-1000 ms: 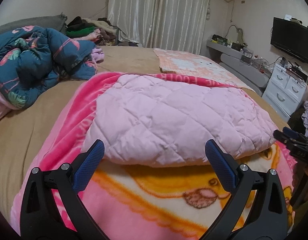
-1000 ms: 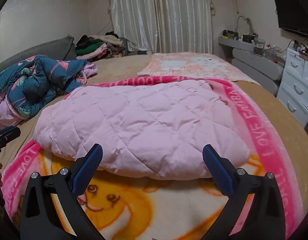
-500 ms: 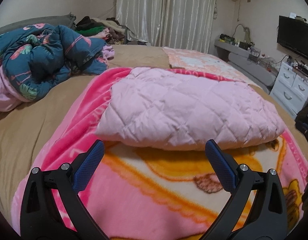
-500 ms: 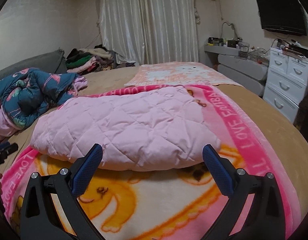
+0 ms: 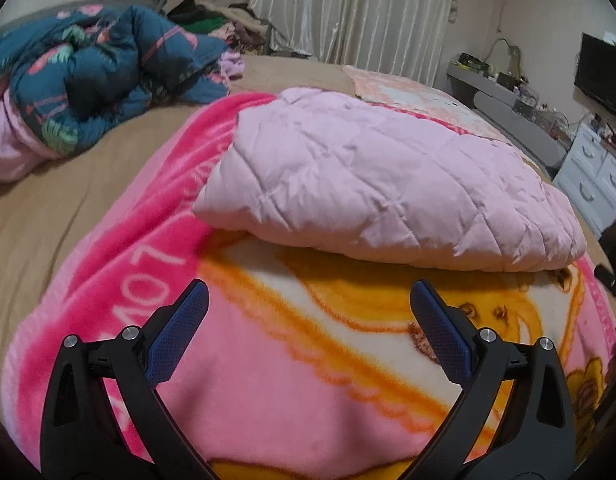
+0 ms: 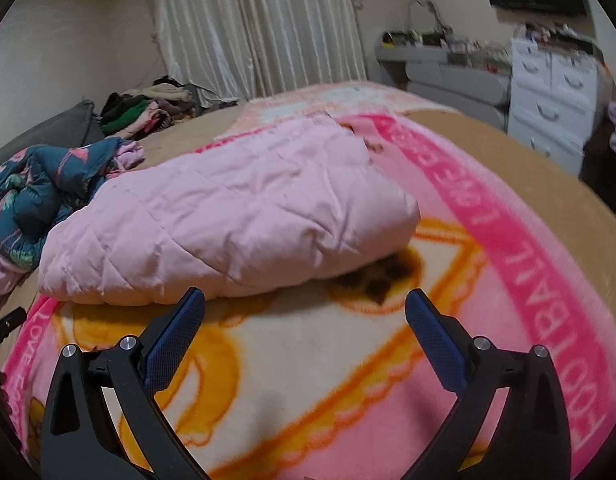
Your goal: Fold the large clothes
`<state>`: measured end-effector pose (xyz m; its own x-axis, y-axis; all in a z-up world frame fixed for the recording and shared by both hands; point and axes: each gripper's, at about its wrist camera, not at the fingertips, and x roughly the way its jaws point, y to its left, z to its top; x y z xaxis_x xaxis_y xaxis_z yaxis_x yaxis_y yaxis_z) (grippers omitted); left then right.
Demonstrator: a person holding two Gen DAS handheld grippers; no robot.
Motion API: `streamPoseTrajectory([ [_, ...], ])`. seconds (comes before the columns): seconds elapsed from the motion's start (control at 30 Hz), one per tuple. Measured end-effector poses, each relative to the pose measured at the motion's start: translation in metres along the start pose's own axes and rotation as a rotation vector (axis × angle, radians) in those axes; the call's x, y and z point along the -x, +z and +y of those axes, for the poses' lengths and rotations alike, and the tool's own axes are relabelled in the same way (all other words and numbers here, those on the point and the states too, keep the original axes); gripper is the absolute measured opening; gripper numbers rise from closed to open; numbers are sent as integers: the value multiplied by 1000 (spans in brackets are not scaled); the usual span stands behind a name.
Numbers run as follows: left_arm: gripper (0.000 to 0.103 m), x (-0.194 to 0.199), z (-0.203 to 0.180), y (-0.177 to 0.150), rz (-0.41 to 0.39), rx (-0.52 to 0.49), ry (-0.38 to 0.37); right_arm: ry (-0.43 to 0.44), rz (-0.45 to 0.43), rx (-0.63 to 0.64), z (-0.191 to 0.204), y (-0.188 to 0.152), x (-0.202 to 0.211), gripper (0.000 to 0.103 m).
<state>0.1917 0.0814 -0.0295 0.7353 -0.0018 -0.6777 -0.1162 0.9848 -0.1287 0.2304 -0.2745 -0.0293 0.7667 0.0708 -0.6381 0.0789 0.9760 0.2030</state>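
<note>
Already the quilted pink garment (image 5: 380,188) lies folded into a compact bundle on the pink cartoon blanket (image 5: 267,360), so folding looks largely done; the left gripper (image 5: 308,312) and right gripper (image 6: 305,312) both hang wide and empty, short of its near edge.

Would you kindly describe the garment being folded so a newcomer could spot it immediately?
On the bed lies a bright pink cartoon blanket. The folded pale pink quilted jacket rests on it, plain and puffy, unlike the teal floral garment heaped nearby.
</note>
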Motion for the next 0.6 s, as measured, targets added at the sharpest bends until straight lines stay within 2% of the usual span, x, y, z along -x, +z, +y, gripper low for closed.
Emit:
streamPoseTrajectory([
  [0.2,95,-24,17,-3,67,108,-34,58,51,-176,-20,6,-27,99],
  [0.37,95,-32,29,0,71,166,-42,114,87,-346,-38,18,-55,99],
  [0.43,95,-35,34,2,73,189,-50,121,99,-382,-41,24,-65,99],
  [0.53,95,-40,40,5,83,224,-60,77,113,-374,-41,33,-80,99],
  [0.6,95,-45,42,8,90,244,-71,100,126,-405,-43,35,-90,99],
])
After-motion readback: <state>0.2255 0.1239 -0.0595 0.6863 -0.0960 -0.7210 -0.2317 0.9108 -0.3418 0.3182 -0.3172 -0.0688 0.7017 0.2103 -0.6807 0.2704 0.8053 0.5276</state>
